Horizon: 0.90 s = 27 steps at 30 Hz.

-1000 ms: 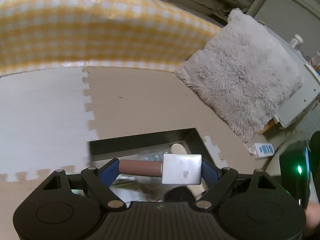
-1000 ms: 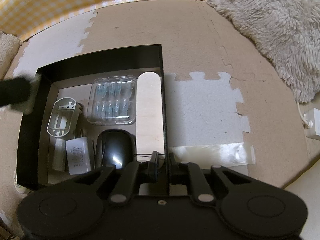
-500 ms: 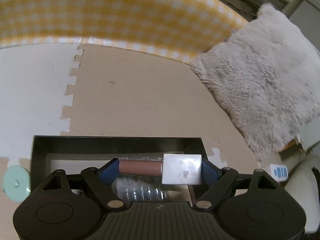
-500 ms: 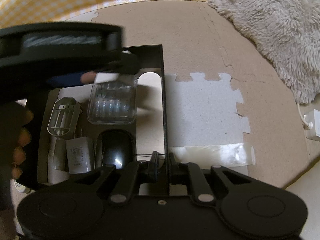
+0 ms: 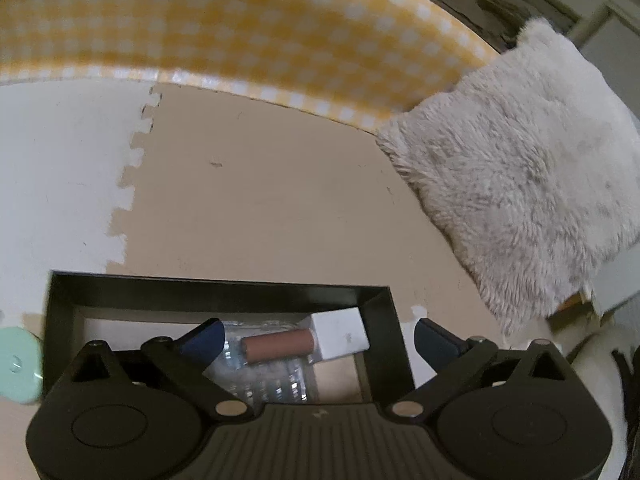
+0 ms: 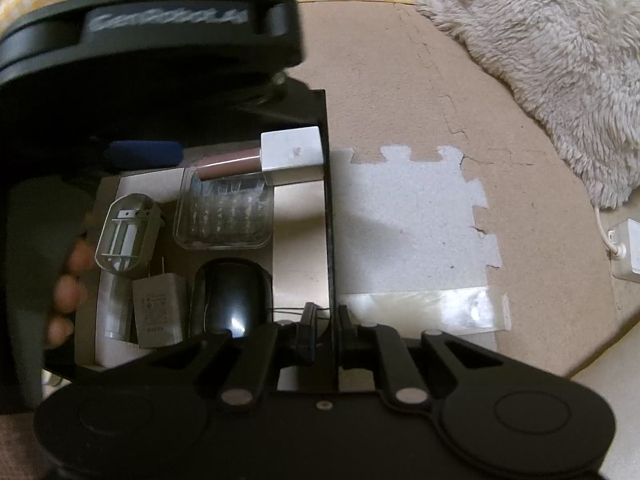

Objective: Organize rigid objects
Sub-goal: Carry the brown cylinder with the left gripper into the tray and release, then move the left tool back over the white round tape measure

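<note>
Left wrist view
Left gripper (image 5: 318, 334): jaws spread wide, blue fingertips (image 5: 202, 336) well apart, nothing pinched between them.
Lipstick (image 5: 308, 342): pinkish tube with a white square cap, lying loose between the open fingers, on top of the clear plastic case (image 5: 264, 372) at the far right corner of the black box (image 5: 216, 290).
Around it: box sits on the foam floor mat (image 5: 260, 208), fluffy cushion (image 5: 520, 200) to the right, yellow checked cloth (image 5: 240, 28) behind.

Right wrist view
Right gripper (image 6: 323, 320): closed down tight on the box's right wall (image 6: 329, 240), one finger each side.
Lipstick (image 6: 264, 160): at the far end of the box, cap up against that right wall, tube over the clear case (image 6: 224, 216).
Also in the box: black mouse (image 6: 232, 296), grey plug adapter (image 6: 160, 308), clear hook-shaped holder (image 6: 128, 232).
Left gripper body (image 6: 152, 60): looms over the far left of the box, blurry.
</note>
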Each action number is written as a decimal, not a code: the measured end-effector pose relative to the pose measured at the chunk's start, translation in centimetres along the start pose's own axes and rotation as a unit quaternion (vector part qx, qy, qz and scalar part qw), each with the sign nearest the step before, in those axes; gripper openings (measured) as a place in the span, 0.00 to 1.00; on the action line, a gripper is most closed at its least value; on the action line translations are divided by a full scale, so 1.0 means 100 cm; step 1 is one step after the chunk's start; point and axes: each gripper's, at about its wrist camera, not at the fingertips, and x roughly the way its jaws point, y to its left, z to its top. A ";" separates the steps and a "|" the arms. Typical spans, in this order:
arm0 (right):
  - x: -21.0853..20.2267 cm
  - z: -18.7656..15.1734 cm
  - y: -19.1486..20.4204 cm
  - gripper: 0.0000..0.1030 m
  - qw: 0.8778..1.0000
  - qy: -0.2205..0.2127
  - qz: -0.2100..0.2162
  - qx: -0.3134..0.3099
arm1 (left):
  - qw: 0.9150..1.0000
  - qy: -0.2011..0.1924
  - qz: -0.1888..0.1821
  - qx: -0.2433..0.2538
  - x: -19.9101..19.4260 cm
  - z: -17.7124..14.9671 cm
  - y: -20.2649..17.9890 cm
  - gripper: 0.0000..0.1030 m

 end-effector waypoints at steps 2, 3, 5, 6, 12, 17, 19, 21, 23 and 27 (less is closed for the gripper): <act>0.000 0.000 0.000 0.11 1.000 0.000 0.001 0.001 | 1.000 0.001 0.005 0.014 -0.007 -0.001 0.000 0.97; 0.000 0.000 -0.001 0.11 1.000 0.001 0.002 0.003 | 1.000 0.002 0.006 0.021 -0.011 -0.001 0.000 0.97; 0.000 0.000 0.000 0.11 1.000 0.000 0.001 0.002 | 1.000 0.002 0.009 0.029 -0.018 -0.001 0.001 0.97; 0.000 0.000 0.000 0.11 1.000 0.000 0.001 0.002 | 0.999 0.001 0.008 0.032 -0.022 -0.001 0.002 0.98; 0.000 0.000 -0.002 0.11 1.000 0.000 0.003 0.003 | 0.999 -0.002 0.016 0.051 -0.044 -0.002 0.005 1.00; 0.001 0.000 -0.003 0.11 1.000 0.000 0.004 0.005 | 0.998 -0.006 0.018 0.055 -0.063 -0.005 0.008 1.00; 0.001 0.001 -0.004 0.11 1.000 0.001 0.005 0.006 | 0.998 -0.008 0.021 0.055 -0.071 -0.005 0.011 1.00; 0.001 0.001 -0.004 0.11 1.000 0.001 0.003 0.004 | 0.998 -0.008 0.022 0.057 -0.079 -0.006 0.012 1.00; 0.001 0.001 -0.003 0.11 1.000 0.001 0.002 0.003 | 0.998 -0.010 0.022 0.062 -0.087 -0.007 0.015 1.00; 0.002 0.001 -0.003 0.11 1.000 0.002 0.002 0.003 | 0.997 -0.014 0.022 0.067 -0.102 -0.010 0.023 1.00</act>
